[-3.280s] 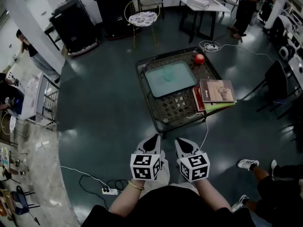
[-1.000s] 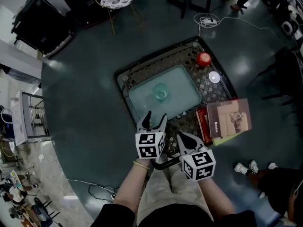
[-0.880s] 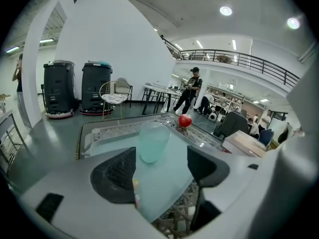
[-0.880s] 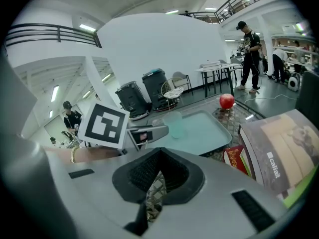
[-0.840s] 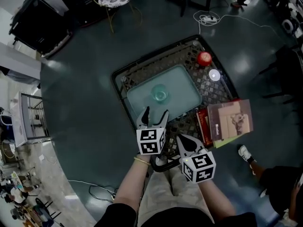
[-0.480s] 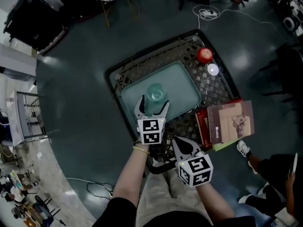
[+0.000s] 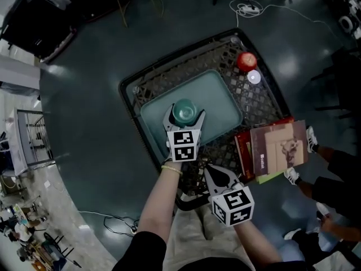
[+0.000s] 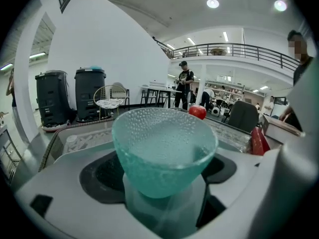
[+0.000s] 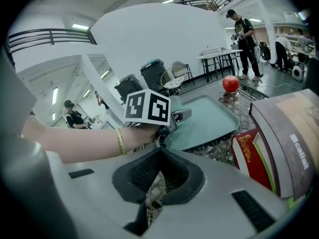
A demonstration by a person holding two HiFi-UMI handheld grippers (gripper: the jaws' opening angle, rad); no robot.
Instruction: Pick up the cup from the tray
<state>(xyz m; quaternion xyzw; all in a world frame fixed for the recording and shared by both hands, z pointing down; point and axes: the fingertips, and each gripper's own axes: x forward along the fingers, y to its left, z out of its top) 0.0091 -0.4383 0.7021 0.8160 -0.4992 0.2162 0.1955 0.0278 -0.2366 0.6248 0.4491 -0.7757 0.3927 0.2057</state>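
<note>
A teal, pebbled glass cup (image 7: 184,110) stands upright on the pale teal tray (image 7: 223,97). In the left gripper view the cup (image 8: 164,148) fills the middle, close in. My left gripper (image 7: 185,117) reaches over the tray's near edge with a finger on each side of the cup. Its jaws are opening, the cup stands between them, and the pads do not press on it. My right gripper (image 7: 208,171) hangs back over the table's near edge, shut and empty. In the right gripper view the left gripper's marker cube (image 9: 147,106) sits ahead over the tray (image 9: 209,116).
The tray lies on a black mesh table (image 7: 148,83). A red apple (image 7: 246,61) and a small white disc (image 7: 254,77) sit at its far right corner. A stack of books (image 7: 273,148) lies on its right side. A person's shoes (image 7: 312,135) stand at the right.
My left gripper has moved forward over the tray to the cup and its jaws have spread around it. The right gripper has stayed near my body.
</note>
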